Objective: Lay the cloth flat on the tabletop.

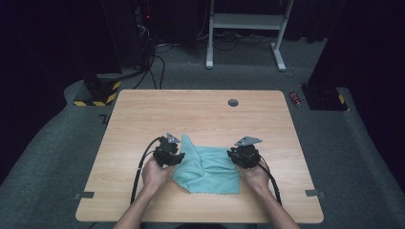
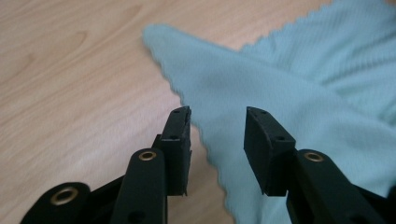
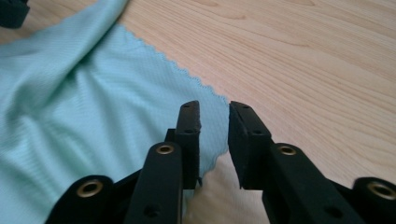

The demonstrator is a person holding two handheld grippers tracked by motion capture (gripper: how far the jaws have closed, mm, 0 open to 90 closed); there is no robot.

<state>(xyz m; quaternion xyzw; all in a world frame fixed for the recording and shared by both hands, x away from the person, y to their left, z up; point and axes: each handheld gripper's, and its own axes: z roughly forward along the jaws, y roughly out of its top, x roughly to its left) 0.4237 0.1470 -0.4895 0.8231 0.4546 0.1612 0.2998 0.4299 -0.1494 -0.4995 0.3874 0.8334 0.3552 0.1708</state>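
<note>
dark room, grey carpet (image 1: 363, 157), wooden table (image 1: 200, 112)

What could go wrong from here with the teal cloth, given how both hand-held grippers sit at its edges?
The left hand-held gripper has open jaws over the teal cloth edge; closing from here might pinch only the scalloped hem and slip. The right hand-held gripper is open over a corner, so it may catch little fabric. The cloth lies rumpled with a raised fold, so any pull could drag it across the table rather than flatten it.
</note>
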